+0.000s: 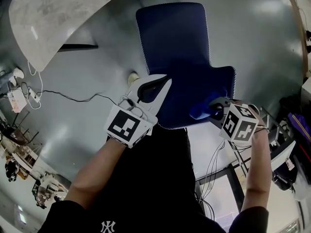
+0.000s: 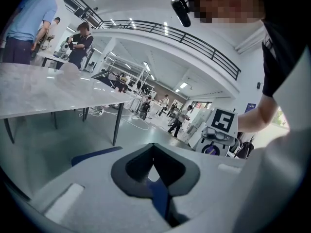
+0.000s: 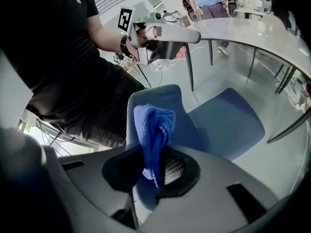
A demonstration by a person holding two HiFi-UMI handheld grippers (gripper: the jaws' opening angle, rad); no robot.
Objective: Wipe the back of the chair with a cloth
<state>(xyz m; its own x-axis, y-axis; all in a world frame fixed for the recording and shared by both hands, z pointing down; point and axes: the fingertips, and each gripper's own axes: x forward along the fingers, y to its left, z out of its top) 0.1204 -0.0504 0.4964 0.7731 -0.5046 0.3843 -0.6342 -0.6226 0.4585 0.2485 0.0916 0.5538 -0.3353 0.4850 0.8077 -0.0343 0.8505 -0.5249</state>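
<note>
A blue chair stands below me, its seat [image 1: 172, 33] farther off and its back [image 1: 197, 93] nearer. My right gripper [image 1: 215, 110] is shut on a bunched blue cloth [image 1: 200, 110] at the right part of the back's top edge. In the right gripper view the cloth [image 3: 153, 127] sticks up between the jaws of that gripper [image 3: 155, 178], in front of the chair back [image 3: 185, 125]. My left gripper [image 1: 163, 84] hovers over the back's left edge with its jaws together and nothing held. From the right it shows above the chair, apart from it [image 3: 167, 35]. Only a blue sliver of chair shows through the left gripper [image 2: 156, 188].
A pale marble table [image 1: 58, 13] reaches in at upper left, close to the seat. Cables [image 1: 73, 98] and a power strip [image 1: 19, 100] lie on the grey floor. A curved table [image 3: 243, 28] stands beyond the chair. Several people stand far off in the hall.
</note>
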